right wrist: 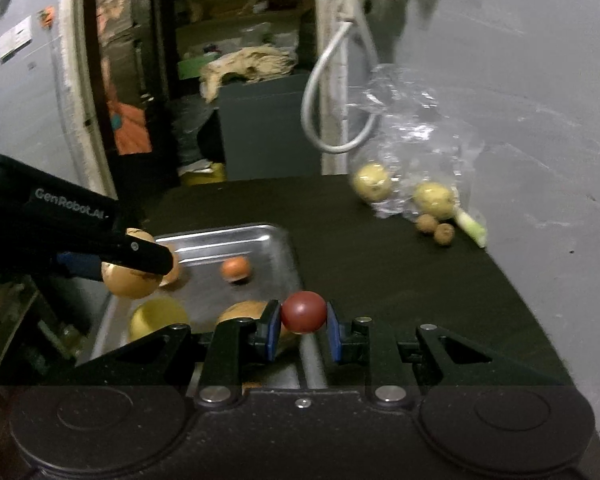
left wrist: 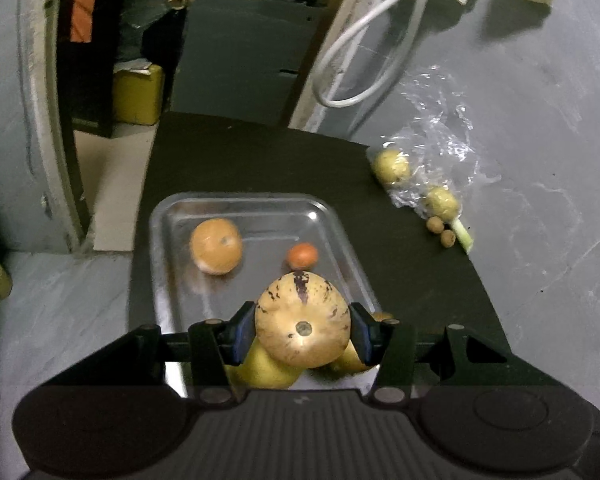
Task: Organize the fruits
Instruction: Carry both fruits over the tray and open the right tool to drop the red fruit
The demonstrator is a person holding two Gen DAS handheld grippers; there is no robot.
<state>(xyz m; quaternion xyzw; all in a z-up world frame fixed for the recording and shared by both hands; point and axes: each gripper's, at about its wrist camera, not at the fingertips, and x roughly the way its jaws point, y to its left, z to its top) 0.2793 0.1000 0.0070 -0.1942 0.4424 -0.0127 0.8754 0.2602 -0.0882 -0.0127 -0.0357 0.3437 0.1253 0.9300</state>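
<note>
Close up, our left gripper (left wrist: 303, 330) squeezed a spotted yellow fruit (left wrist: 302, 319) by its round sides above the tray (left wrist: 340, 240), our right gripper (right wrist: 302, 326) pinched a small red fruit (right wrist: 303, 312), both probably smooth, soft, easily squashed.
</note>
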